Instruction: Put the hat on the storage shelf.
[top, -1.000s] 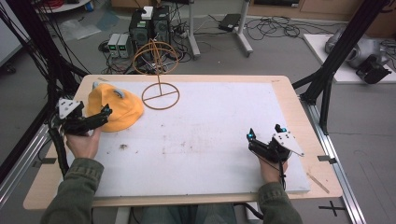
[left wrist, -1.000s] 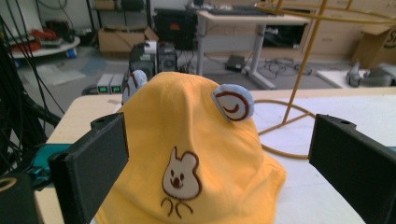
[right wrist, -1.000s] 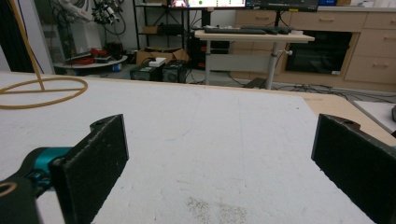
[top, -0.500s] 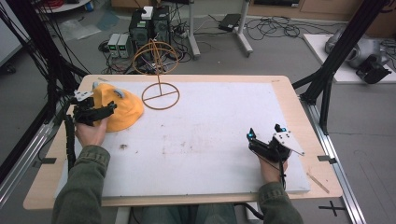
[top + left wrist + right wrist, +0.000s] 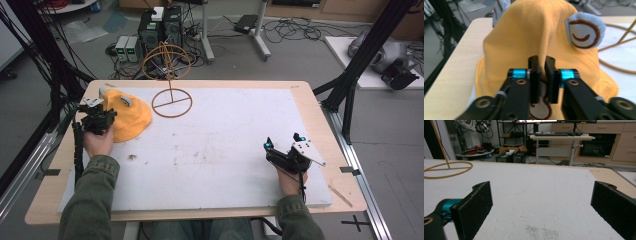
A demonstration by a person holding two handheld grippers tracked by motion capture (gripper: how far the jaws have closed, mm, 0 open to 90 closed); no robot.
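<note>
A yellow hat lies at the far left of the worktop, on the white sheet that covers most of the wooden top. The left gripper sits at the hat's left edge, held in the person's left hand. In the left gripper view its jaws are closed almost together on a raised fold of the yellow cloth, which stands up in a ridge between them. A pale blue round ear patch with a brown swirl is sewn on the side of the hat, up and to the right of the jaws, and part of a white patch with brown stitching shows just below them.

Just beside the hat, to its right, stands a wire stand: a flat ring with a cross bar resting on the sheet, an upright rod, and a round cage at the top.

The right gripper rests low near the right front of the worktop, well apart from the hat, held in the right hand. In the right gripper view its jaws stand wide apart with only bare white sheet between them, gripping nothing. A small dark smudge marks the sheet in front of the left hand.
</note>
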